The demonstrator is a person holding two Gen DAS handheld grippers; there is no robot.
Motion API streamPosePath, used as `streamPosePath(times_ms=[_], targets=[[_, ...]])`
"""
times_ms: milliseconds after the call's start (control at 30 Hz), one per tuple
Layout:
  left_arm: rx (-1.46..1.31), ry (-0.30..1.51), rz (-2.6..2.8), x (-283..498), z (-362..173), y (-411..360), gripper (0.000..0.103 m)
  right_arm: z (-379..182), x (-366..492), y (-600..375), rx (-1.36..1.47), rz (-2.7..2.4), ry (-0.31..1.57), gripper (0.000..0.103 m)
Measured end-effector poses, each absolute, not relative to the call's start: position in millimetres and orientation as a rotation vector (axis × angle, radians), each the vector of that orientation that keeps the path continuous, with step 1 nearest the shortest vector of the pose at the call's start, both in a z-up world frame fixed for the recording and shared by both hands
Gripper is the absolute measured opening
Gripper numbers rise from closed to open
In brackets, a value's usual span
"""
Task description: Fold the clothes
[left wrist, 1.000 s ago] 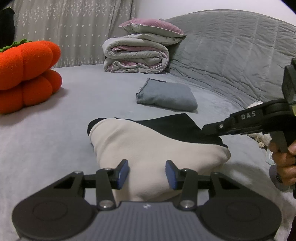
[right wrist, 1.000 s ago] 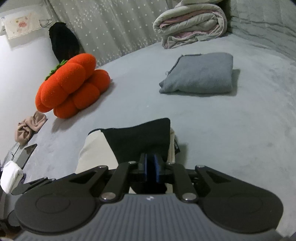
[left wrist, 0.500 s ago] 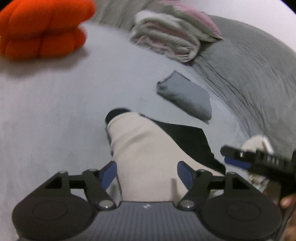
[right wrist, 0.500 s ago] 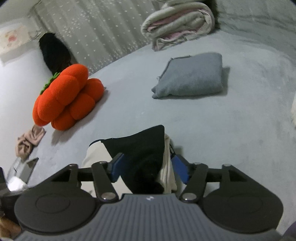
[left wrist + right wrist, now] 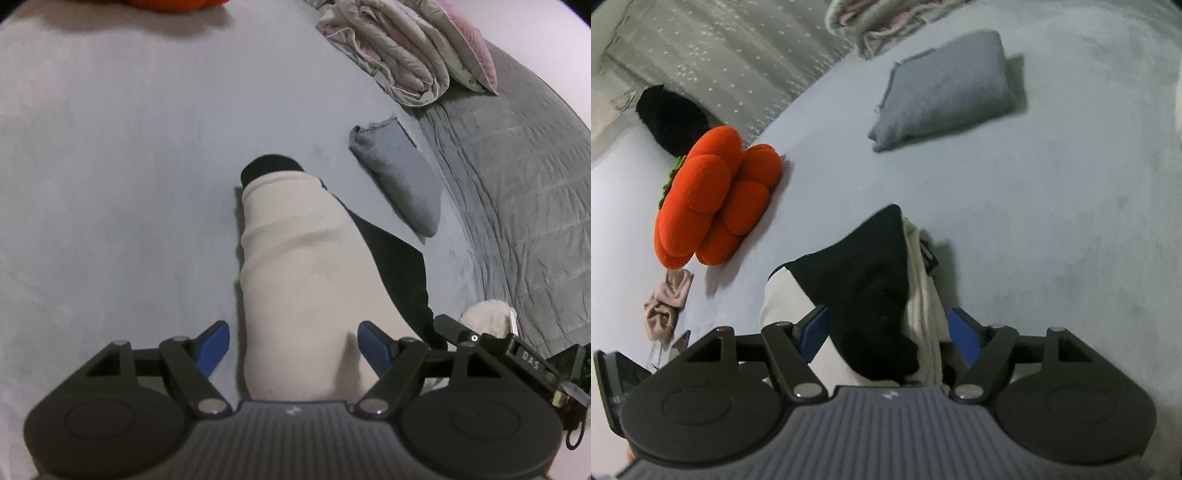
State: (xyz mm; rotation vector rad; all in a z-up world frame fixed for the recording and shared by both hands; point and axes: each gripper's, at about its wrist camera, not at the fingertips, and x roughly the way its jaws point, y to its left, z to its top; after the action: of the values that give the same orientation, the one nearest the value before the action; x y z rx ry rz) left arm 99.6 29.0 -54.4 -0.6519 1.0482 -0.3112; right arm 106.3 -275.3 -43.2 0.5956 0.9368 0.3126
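Right now both tongs stand released. The left gripper (image 5: 293, 341) has its blue pads spread wide to either side of the cream and black garment (image 5: 303, 273), which lies folded on the grey bed (image 5: 110, 184) and runs away from the camera toward the folded grey cloth (image 5: 400, 181). The cream layer lies on top in this view, with the black part showing along its right edge and at its far tip.

The right gripper (image 5: 888, 330) is likewise spread open, its pads flanking the near end of the same garment (image 5: 864, 280); whether either pad touches the fabric cannot be told. From this side the black panel lies uppermost, with cream folds beside it on the right.

Beyond the garment, the folded grey cloth (image 5: 945, 88) rests well apart from it. An orange pumpkin cushion (image 5: 713, 195) sits far to the garment's left, and a rolled quilt (image 5: 391, 51) lies beyond the grey cloth.
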Motion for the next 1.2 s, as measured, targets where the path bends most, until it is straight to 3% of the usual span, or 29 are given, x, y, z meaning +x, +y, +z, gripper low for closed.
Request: streamPosePath(times_ms=[1200], targets=[[-0.695, 1.029, -0.353, 100.6, -63.9, 29.8, 0.079, -67.5, 107.2, -287.5, 0.679, 0.326, 1.023, 0.082]])
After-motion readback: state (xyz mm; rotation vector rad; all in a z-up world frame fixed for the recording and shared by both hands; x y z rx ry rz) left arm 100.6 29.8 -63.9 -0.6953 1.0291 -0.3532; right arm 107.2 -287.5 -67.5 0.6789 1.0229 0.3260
